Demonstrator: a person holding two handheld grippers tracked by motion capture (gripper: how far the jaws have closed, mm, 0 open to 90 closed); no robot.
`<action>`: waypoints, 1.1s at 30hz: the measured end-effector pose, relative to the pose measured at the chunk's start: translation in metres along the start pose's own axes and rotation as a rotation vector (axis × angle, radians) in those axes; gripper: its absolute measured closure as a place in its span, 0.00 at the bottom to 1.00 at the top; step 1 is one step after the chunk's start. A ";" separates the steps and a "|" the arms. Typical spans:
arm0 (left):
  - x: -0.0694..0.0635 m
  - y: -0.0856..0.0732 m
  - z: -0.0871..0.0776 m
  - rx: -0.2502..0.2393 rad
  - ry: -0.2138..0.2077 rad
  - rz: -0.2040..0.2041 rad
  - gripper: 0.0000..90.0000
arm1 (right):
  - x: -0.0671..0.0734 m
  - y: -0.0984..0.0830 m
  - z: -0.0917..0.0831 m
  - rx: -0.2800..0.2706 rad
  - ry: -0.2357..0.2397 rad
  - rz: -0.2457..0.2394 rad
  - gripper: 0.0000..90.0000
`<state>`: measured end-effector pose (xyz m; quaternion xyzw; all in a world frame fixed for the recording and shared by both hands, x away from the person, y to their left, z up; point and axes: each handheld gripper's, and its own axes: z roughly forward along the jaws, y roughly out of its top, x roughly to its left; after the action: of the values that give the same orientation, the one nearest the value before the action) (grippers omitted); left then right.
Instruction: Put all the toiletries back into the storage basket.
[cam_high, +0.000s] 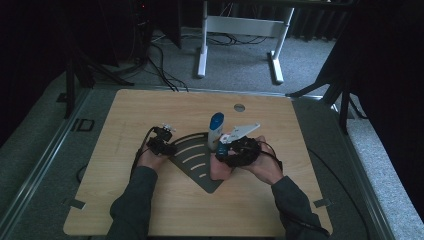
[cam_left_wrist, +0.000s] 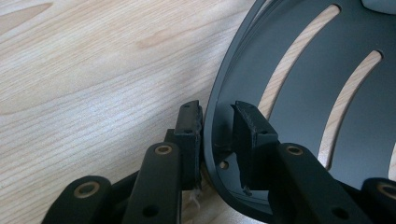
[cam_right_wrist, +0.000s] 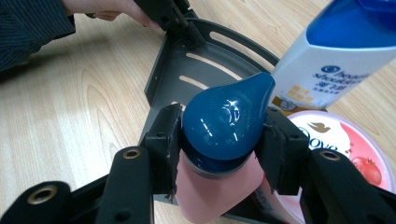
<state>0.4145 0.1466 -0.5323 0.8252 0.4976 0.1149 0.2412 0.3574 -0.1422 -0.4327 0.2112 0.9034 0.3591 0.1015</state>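
Wooden table (cam_high: 125, 200) seen from above, with a dark grey, fan-shaped corner shelf (cam_high: 197, 160) lying flat near its middle: slotted base, curved rim on the far-left side, pointed corner toward the person. Left gripper (cam_high: 162, 140) at the shelf's left edge, jaws set astride the upright curved rim (cam_left_wrist: 212, 130), one pad (cam_left_wrist: 191, 135) on the outside against the metal, the other (cam_left_wrist: 250, 140) on the inside with a slim gap showing; narrowly parted around the rim, firm clamp not certain. Right gripper (cam_high: 227, 150) over the shelf's right side, closed on a pink bottle with a blue teardrop cap (cam_right_wrist: 226, 123), pads (cam_right_wrist: 163, 144) pressed to either side just below the cap. Bottle's long axis running along the jaws, cap end pointing away from the hand toward the shelf, pink body back toward the palm. Just beyond it, a white shampoo bottle with a blue cap (cam_high: 216, 131) standing upright on the shelf, long axis vertical, cap up. Beside that, a round tub with a white and red lid (cam_right_wrist: 348, 144), partly hidden behind the right-hand jaw.
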 end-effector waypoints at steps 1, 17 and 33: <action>0.000 0.000 0.000 0.000 -0.001 0.000 0.80 | 0.000 0.000 0.000 0.000 0.000 0.000 0.58; 0.000 0.000 0.000 0.000 -0.001 0.000 0.80 | 0.003 -0.051 -0.018 -0.024 -0.025 0.069 0.77; 0.000 0.000 0.000 0.000 0.001 0.000 0.81 | 0.020 -0.099 0.018 0.029 -0.020 0.129 1.00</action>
<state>0.4145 0.1464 -0.5323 0.8252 0.4976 0.1155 0.2410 0.3149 -0.1866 -0.5146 0.2742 0.8919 0.3497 0.0842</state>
